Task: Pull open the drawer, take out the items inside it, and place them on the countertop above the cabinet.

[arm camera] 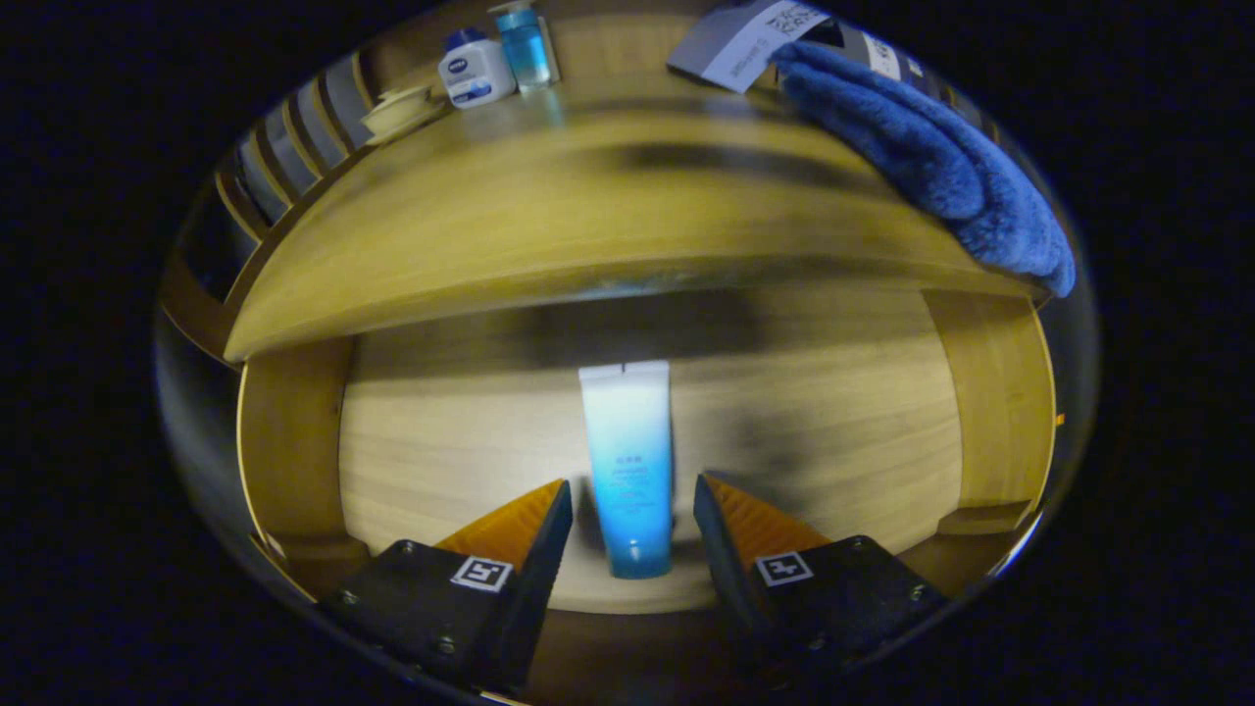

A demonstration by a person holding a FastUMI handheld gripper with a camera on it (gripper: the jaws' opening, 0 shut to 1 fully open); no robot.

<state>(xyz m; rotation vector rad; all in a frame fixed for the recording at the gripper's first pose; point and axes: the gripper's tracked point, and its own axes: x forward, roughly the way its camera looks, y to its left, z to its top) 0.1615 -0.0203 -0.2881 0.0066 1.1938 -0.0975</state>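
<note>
The wooden drawer (990,392) stands pulled open below the countertop (588,235). On the drawer floor lies a white-to-blue squeeze tube (627,466), its cap end nearest me. My gripper (632,505) is open, with the tube's lower half lying between the two fingers (534,529). There is a visible gap on each side, so neither finger touches the tube. On the countertop stand a white and blue jar (476,71) and a clear blue bottle (525,44) at the far left, and a fluffy blue cloth (931,157) lies at the right.
A small pale dish (402,108) sits beside the jar on the countertop. A grey and white box (745,39) lies at the back next to the blue cloth. Slatted wooden rails (294,137) run along the left. The drawer's side walls flank the tube.
</note>
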